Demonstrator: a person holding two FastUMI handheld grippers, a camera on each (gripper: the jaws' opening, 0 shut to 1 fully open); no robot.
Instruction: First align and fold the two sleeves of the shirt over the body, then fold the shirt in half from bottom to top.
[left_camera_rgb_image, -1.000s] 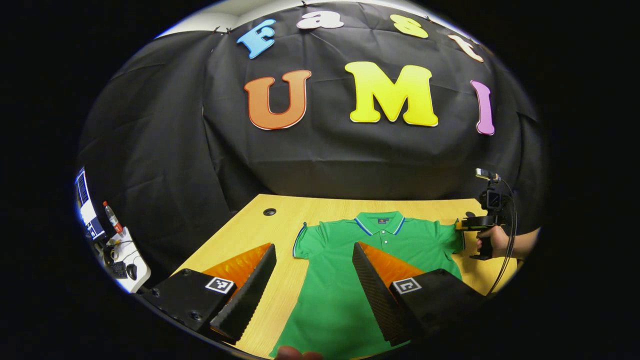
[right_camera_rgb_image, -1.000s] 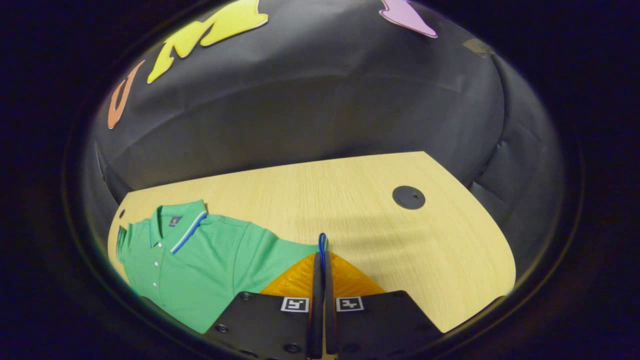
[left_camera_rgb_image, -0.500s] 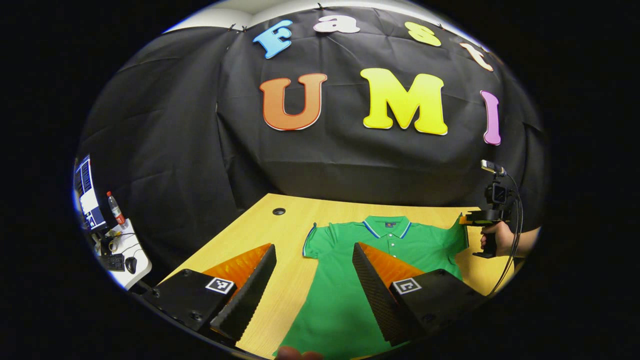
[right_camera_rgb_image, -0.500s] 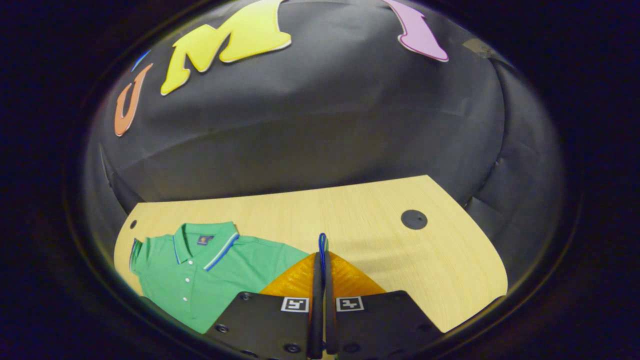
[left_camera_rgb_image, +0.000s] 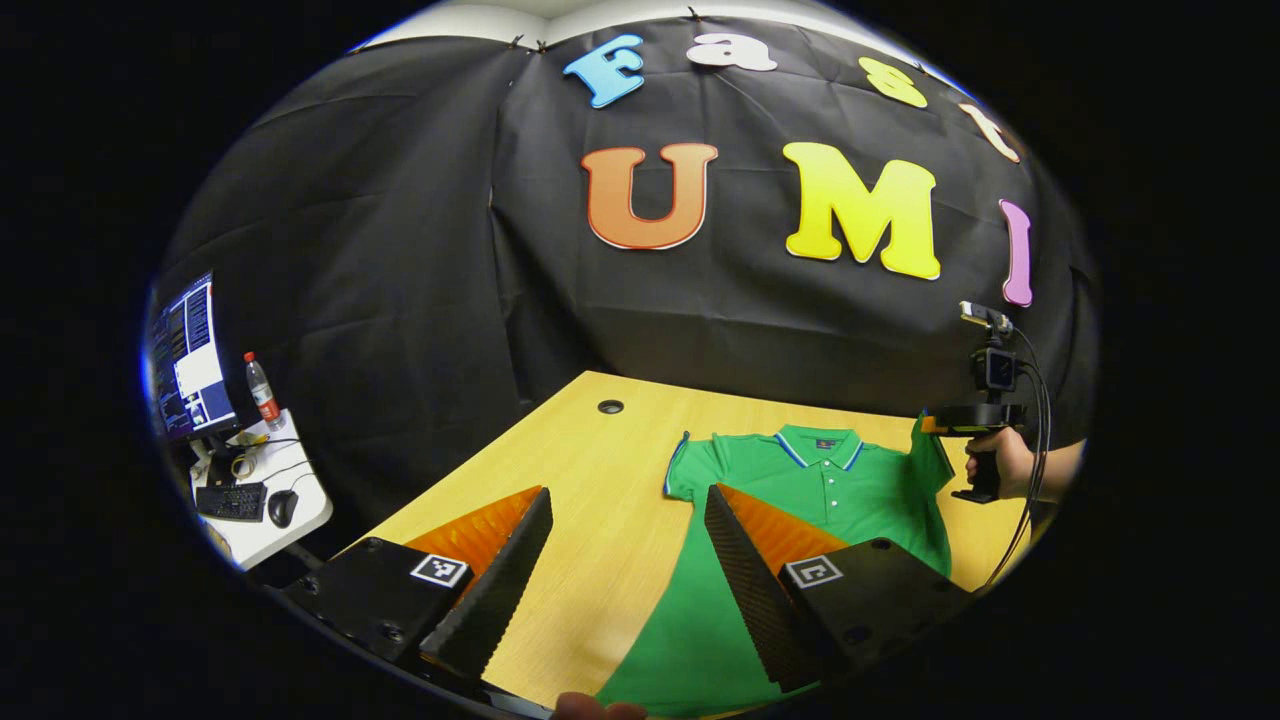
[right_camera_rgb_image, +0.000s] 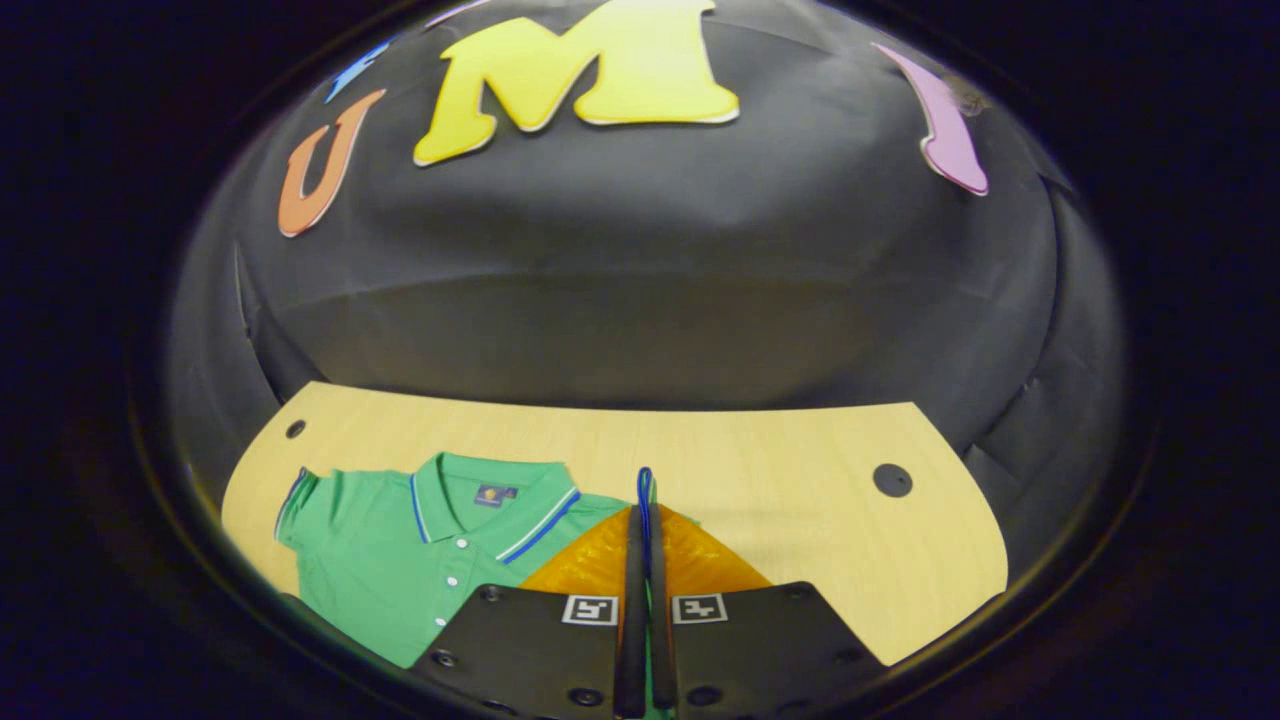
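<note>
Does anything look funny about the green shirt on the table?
One sleeve stands up off the table, pinched in the right claw. The other sleeve lies flat. Nothing looks torn or spilled.

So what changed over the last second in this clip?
The right gripper, jaws shut on the sleeve cuff, has lifted that sleeve off the table and carried it in toward the green polo shirt's collar. The left gripper stays open above the shirt's left side, holding nothing. The shirt body still lies flat.
</note>
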